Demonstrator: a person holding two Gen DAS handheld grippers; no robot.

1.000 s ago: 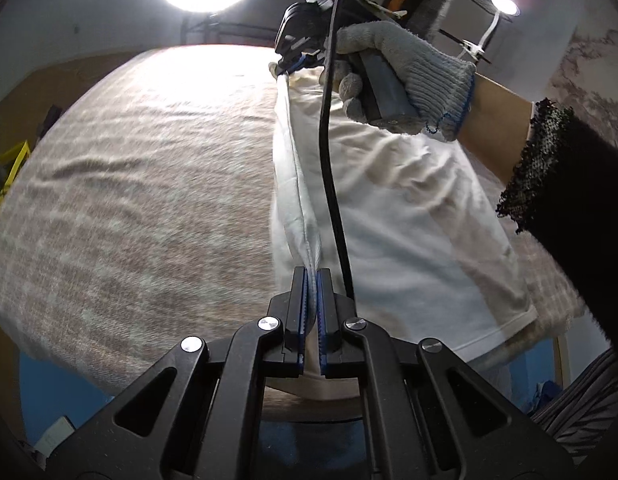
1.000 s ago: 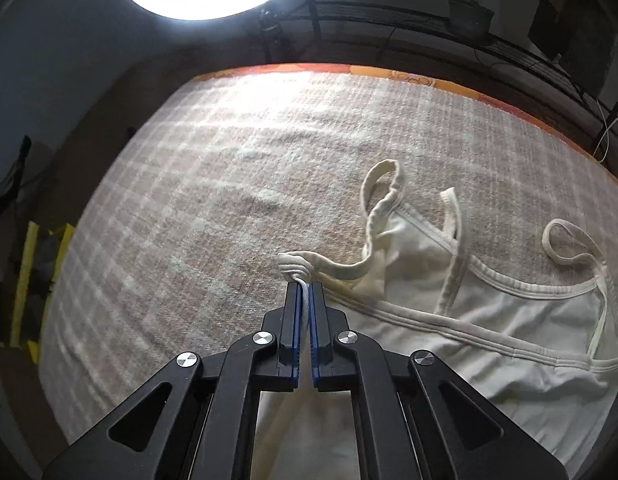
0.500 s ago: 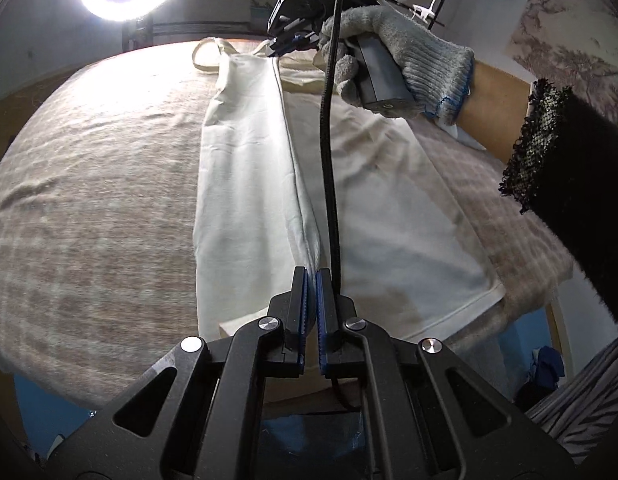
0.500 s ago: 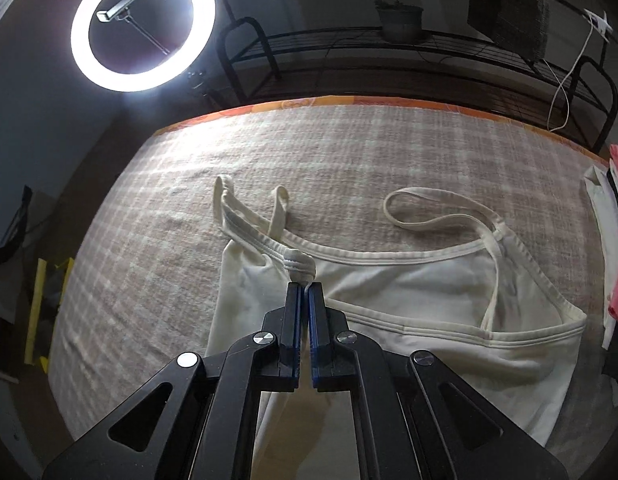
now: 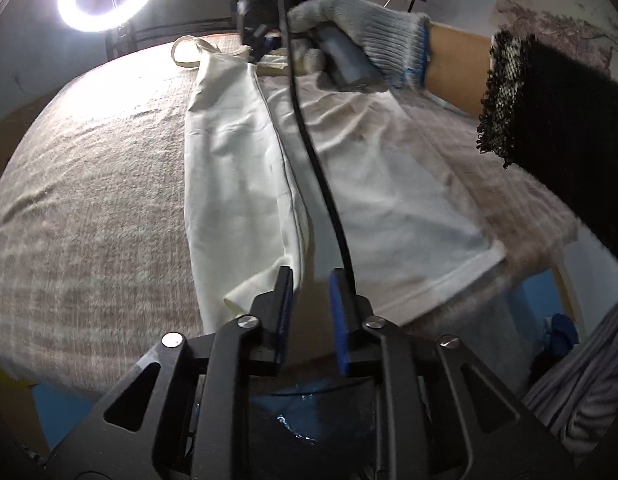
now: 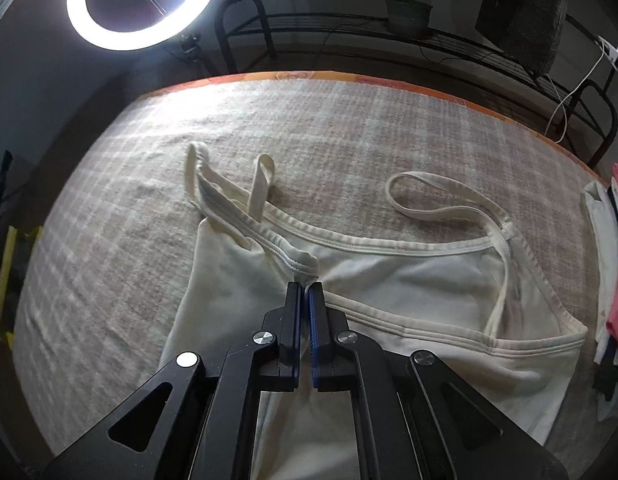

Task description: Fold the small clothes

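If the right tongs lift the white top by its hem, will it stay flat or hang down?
It will probably hang limp: the top is thin cloth that already creases and folds over itself. It looks light, since the right tongs hold a bunched edge with a small pinch. The loose strap would likely dangle and swing.

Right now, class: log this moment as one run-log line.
left tongs: open | right tongs: shut on camisole neckline | one side folded over | blanket
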